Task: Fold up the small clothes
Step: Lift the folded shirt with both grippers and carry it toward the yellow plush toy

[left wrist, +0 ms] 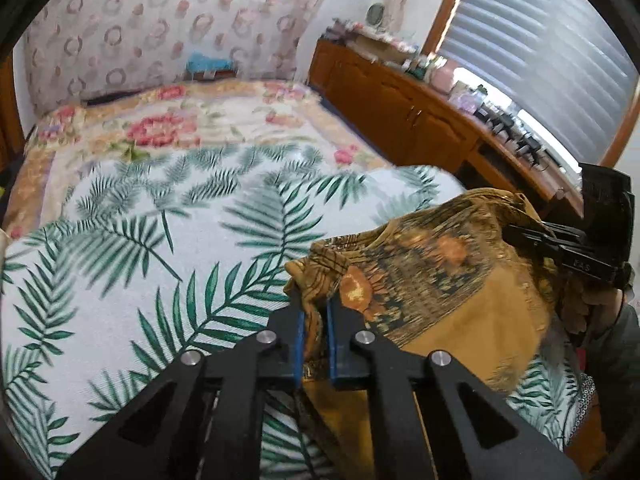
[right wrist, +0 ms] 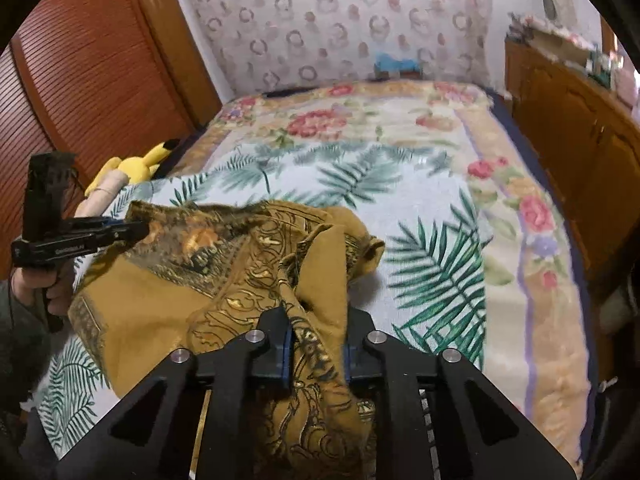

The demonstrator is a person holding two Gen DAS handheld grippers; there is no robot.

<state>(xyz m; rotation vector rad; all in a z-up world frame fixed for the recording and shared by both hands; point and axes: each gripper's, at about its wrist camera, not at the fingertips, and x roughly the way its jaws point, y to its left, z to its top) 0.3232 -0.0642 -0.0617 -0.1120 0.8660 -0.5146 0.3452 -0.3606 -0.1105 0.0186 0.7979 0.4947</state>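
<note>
Cloth: a mustard-and-black patterned garment (left wrist: 432, 292) held bunched between both grippers above the palm sheet, lower right of the left view, lower centre of the right view (right wrist: 240, 280).
Left gripper: (left wrist: 316, 320) jaws clenched on a gathered corner of the cloth; in the right view it shows at middle left (right wrist: 136, 230), gripping the cloth's far edge.
Right gripper: (right wrist: 316, 344) jaws grasping a thick fold of the cloth that spills down between them; in the left view it sits at the right edge (left wrist: 516, 234), biting the cloth's top.
Surface: a white sheet with green palm leaves (left wrist: 160, 248) spread over a floral blanket (left wrist: 168, 128) on the bed.
Room: ring-patterned wall (left wrist: 160, 20) at the top of both views.
Edges: a wooden cabinet (left wrist: 400, 108) runs close along the bed's right side; open sheet lies left of the cloth in the left view.
Left view only: window blinds (left wrist: 540, 60), upper right, and clutter on the cabinet top.
Right view only: a slatted wooden door (right wrist: 80, 72), upper left, and a yellow plush (right wrist: 140, 164) at the bed's left edge.
</note>
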